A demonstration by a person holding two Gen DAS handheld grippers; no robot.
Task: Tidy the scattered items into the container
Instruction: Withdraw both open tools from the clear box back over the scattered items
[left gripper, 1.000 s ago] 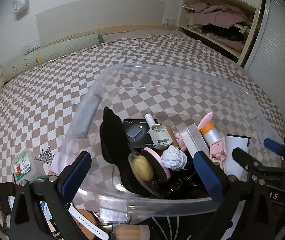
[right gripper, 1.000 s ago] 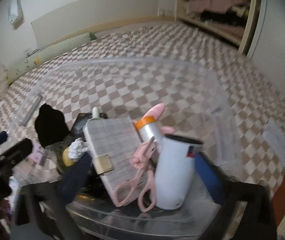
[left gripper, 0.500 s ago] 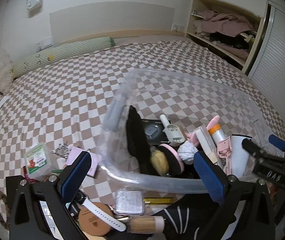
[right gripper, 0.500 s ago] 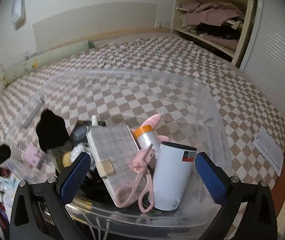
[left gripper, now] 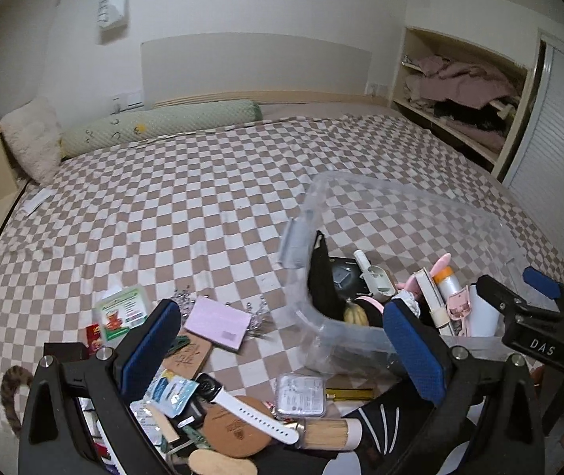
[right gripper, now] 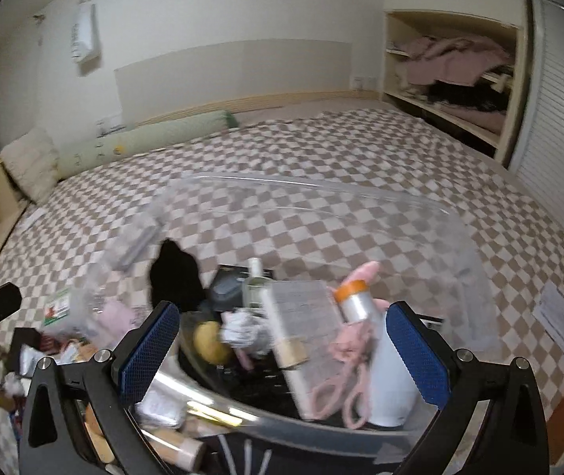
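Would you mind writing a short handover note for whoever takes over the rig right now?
Left gripper: open, empty, above the loose pile.
Right gripper: open, empty, at the clear bin.
Done: white tumbler, pink scissors, checked wallet and others are in the bin.
Left: on the bed beside it lie the white watch, pink notepad, tea box, wooden brush.

Container (left gripper: 365, 340) sits on the bed (left gripper: 203, 206), stuff piled inside. Loose items lie left of it, like the notepad (left gripper: 218, 322) and watch (left gripper: 242, 407).
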